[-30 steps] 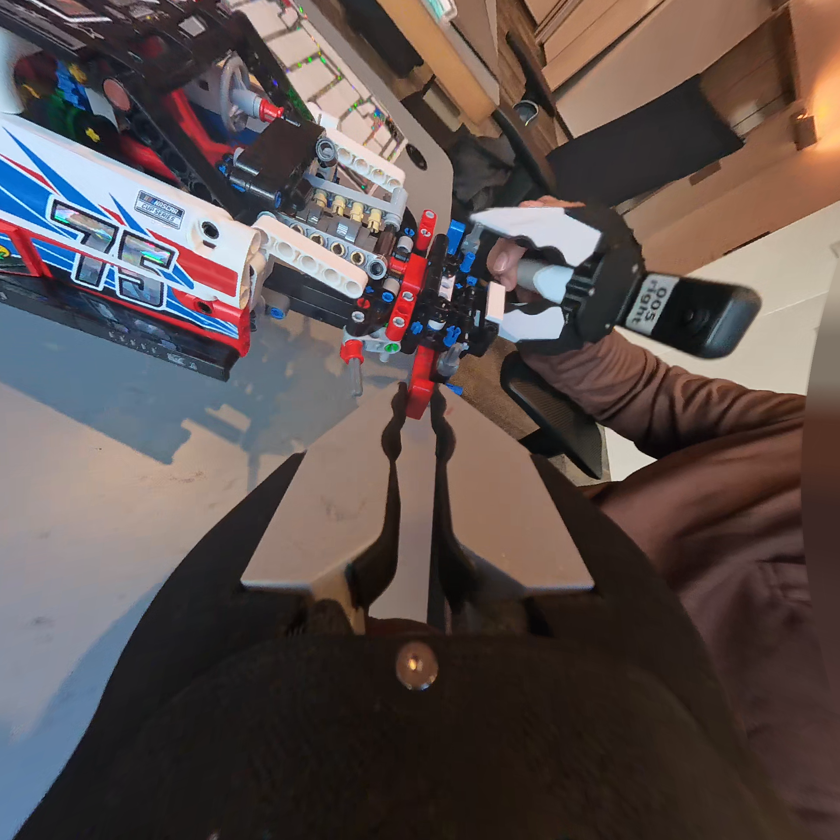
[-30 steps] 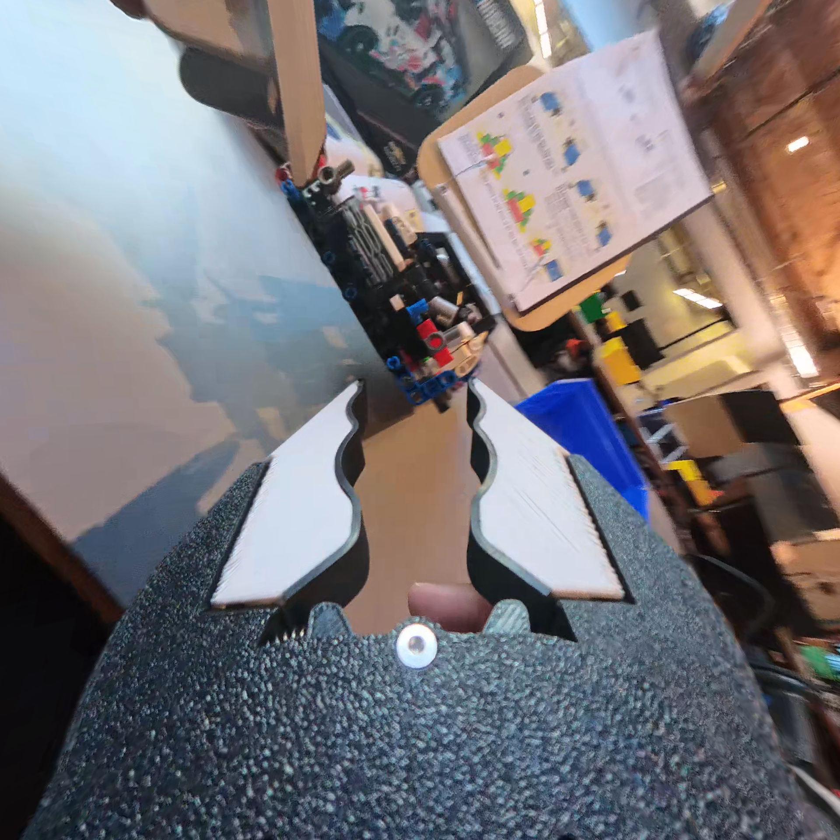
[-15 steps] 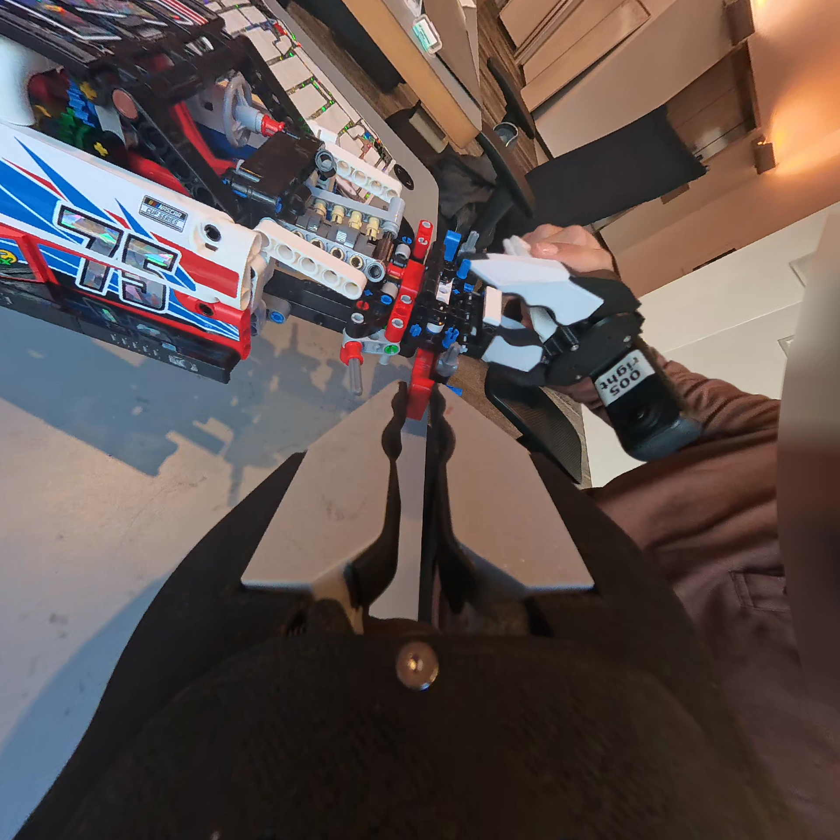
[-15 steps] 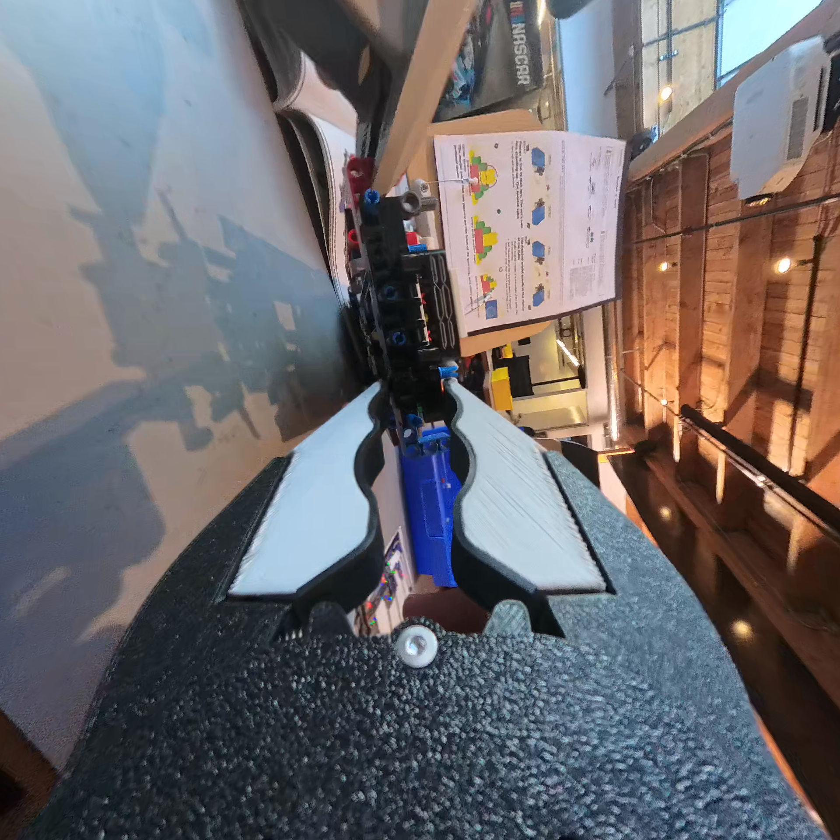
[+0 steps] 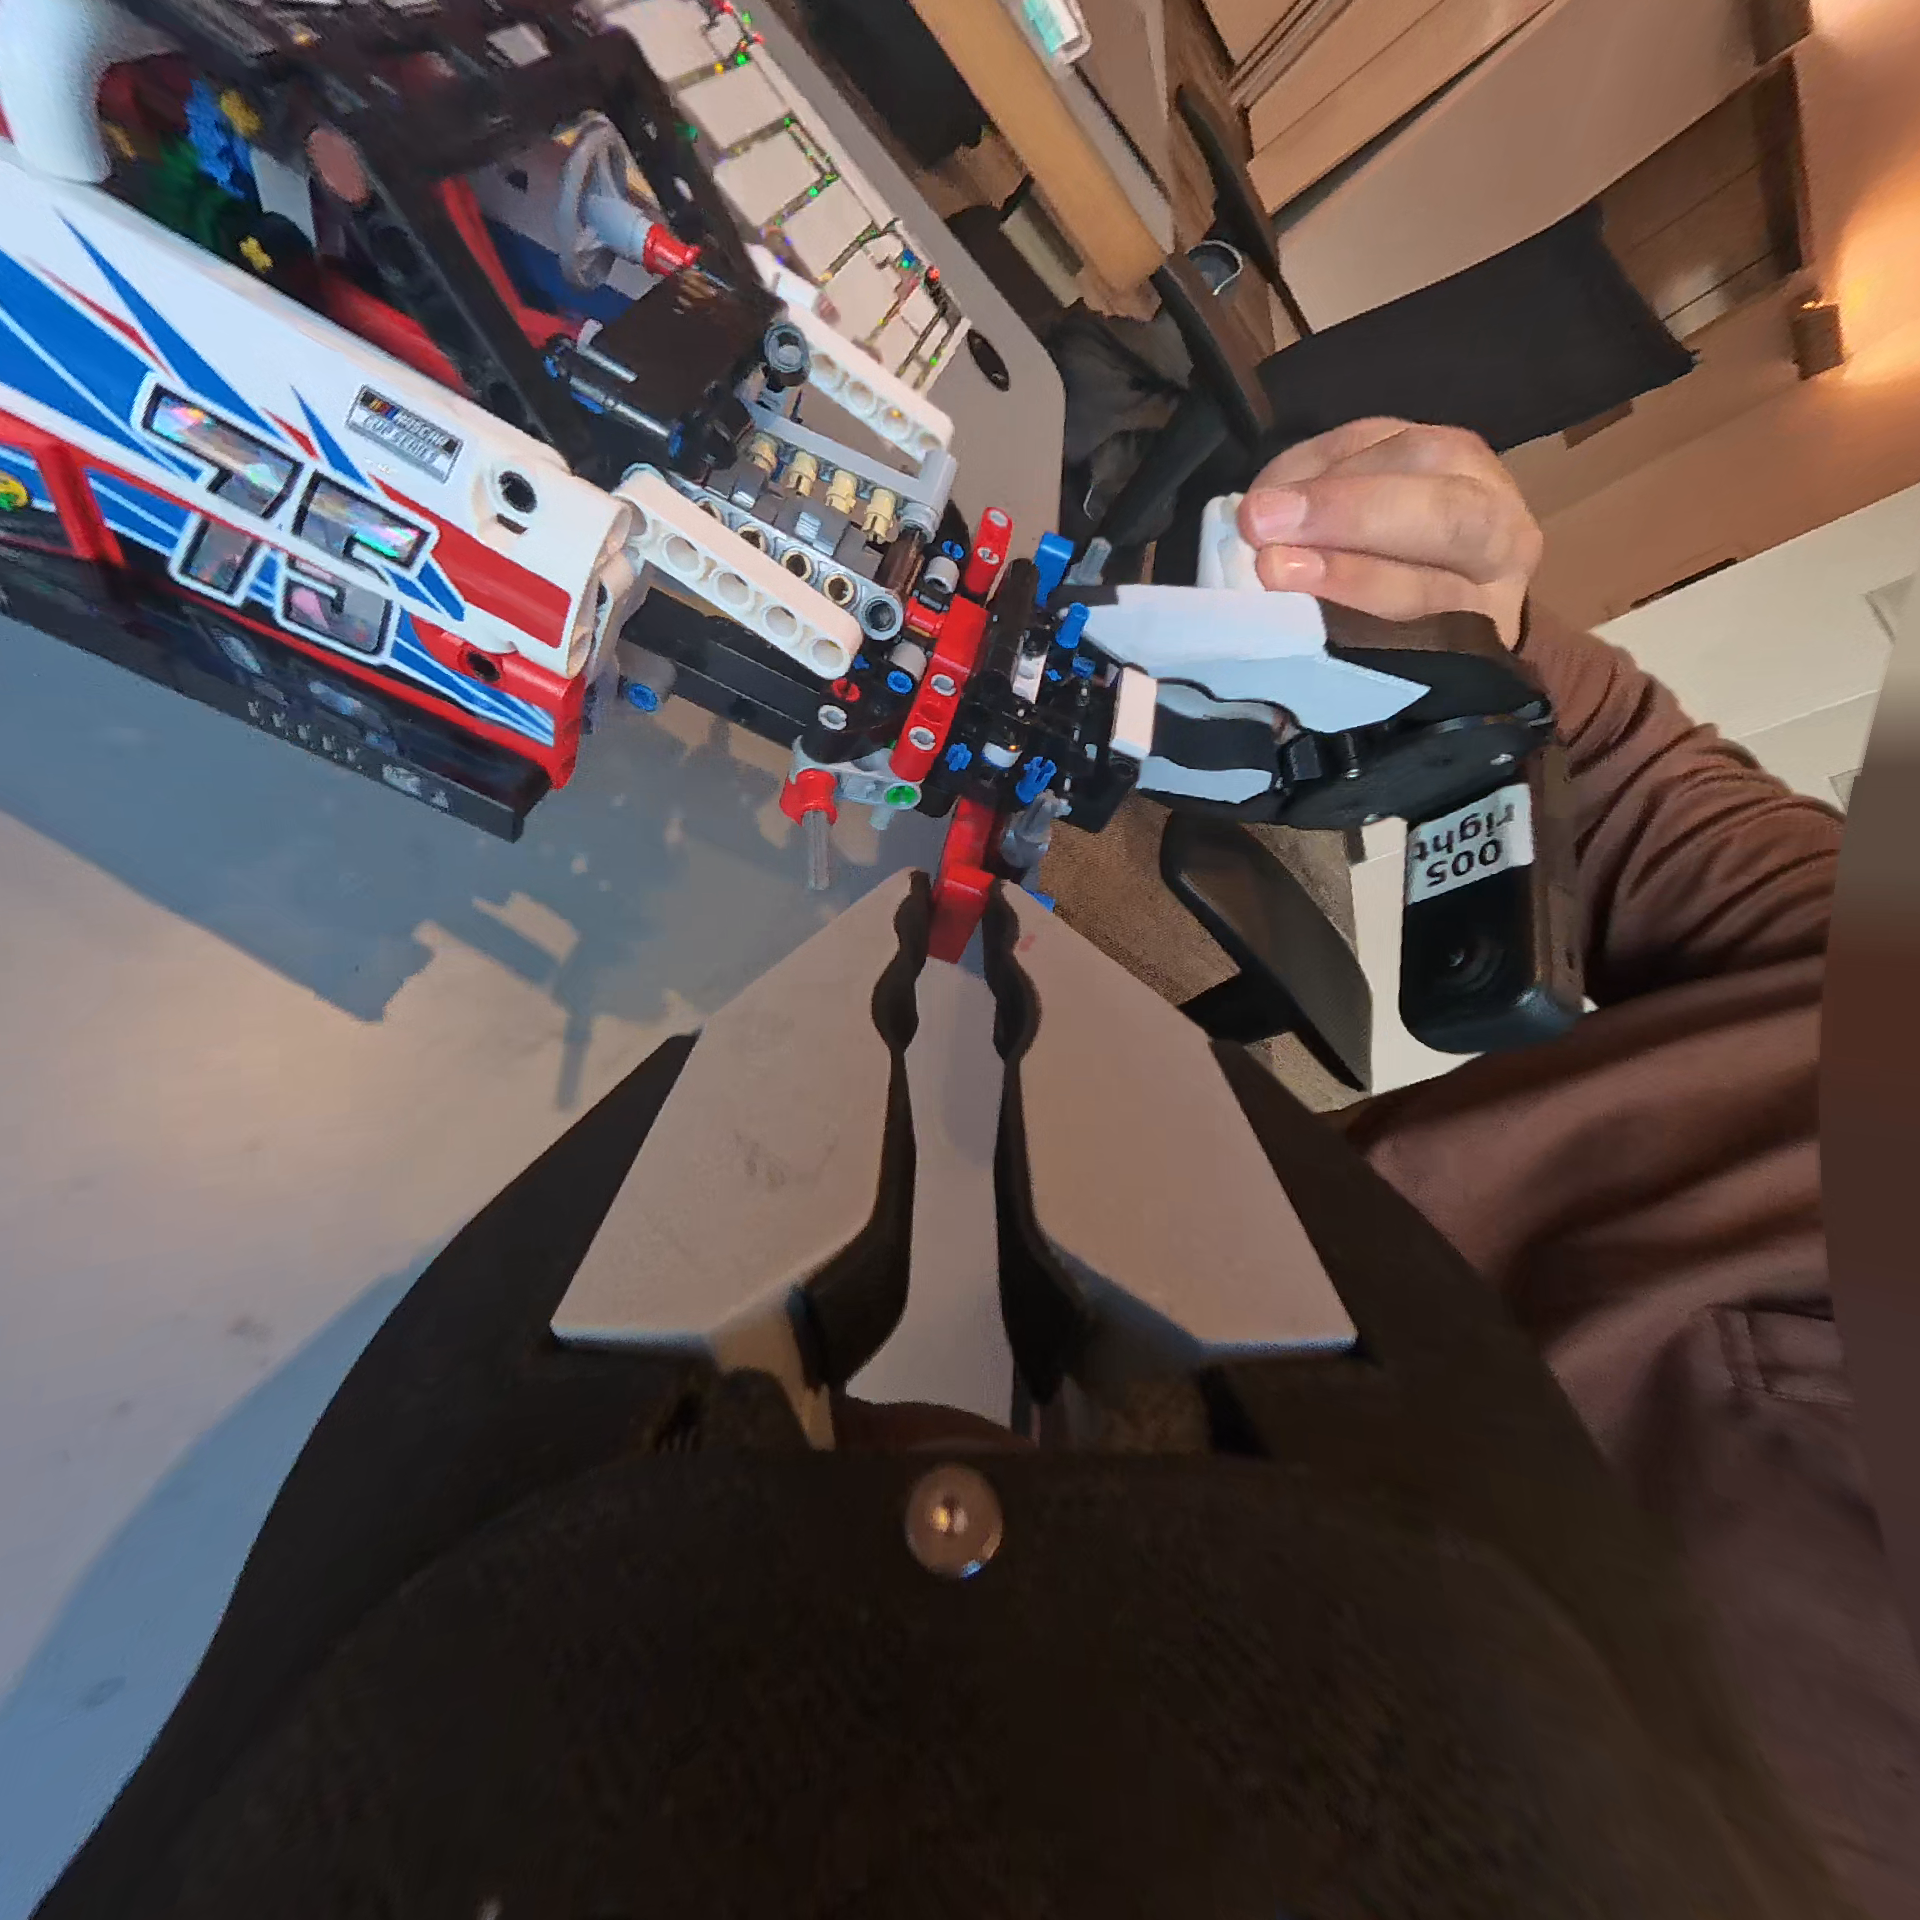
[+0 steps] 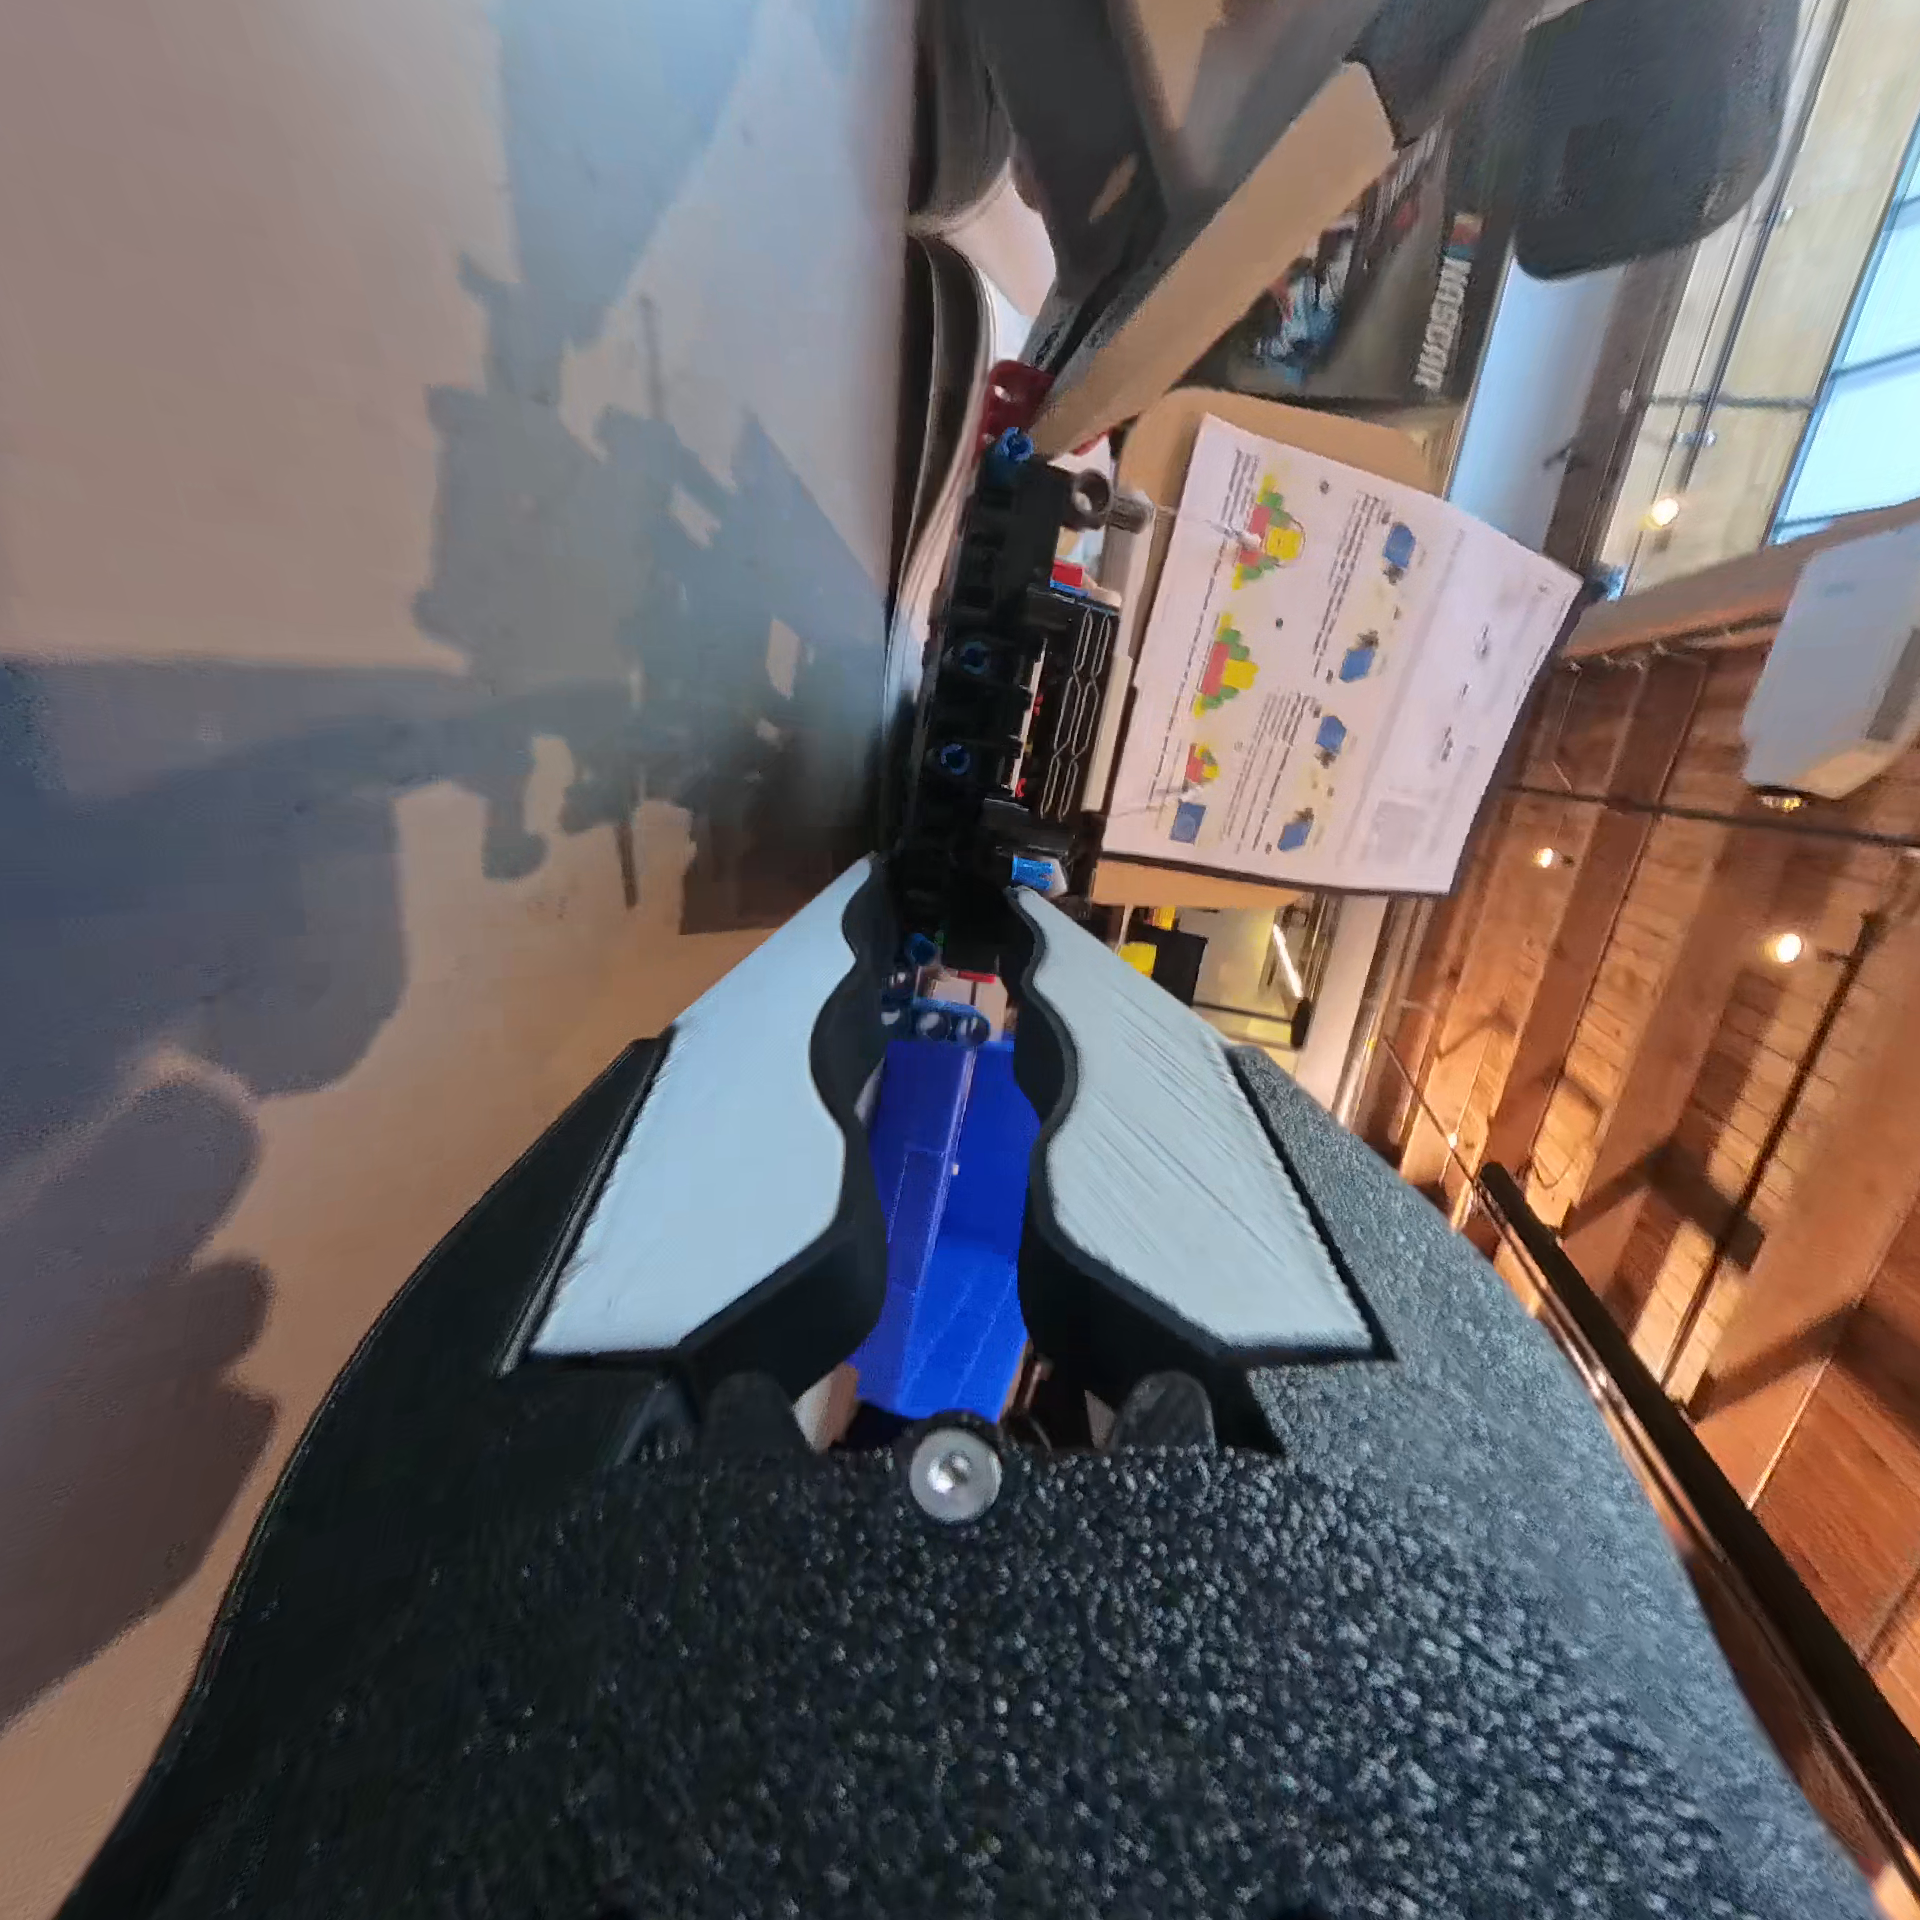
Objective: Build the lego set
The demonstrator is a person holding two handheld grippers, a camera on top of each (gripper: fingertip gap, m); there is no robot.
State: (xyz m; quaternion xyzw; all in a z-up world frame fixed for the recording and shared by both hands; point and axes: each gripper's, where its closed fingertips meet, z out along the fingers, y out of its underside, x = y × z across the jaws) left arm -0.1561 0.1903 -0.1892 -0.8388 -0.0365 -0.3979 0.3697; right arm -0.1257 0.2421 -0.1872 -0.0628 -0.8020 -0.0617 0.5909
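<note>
A lego race car (image 5: 312, 499) with a white body, blue and red stripes and a number decal lies on the grey table (image 5: 260, 1091). Its black front assembly (image 5: 997, 717) carries a red beam (image 5: 940, 686) and blue pins. My left gripper (image 5: 958, 902) is shut on the lower end of the red beam. My right gripper (image 5: 1107, 686) comes in from the right and is shut on the black front assembly. In the right wrist view my right gripper (image 6: 943, 902) clamps the near end of the black front assembly (image 6: 997, 675).
A person's hand (image 5: 1392, 509) and brown sleeve (image 5: 1662, 1195) hold the right gripper at the table's edge. An instruction sheet on a board (image 6: 1330, 675), the set's box (image 6: 1392, 291) and a blue bin (image 6: 951, 1226) lie beyond. A black chair (image 5: 1278, 935) stands below the edge.
My right gripper moved in from open onto the black front assembly and closed on it. My left gripper kept its hold on the red beam.
</note>
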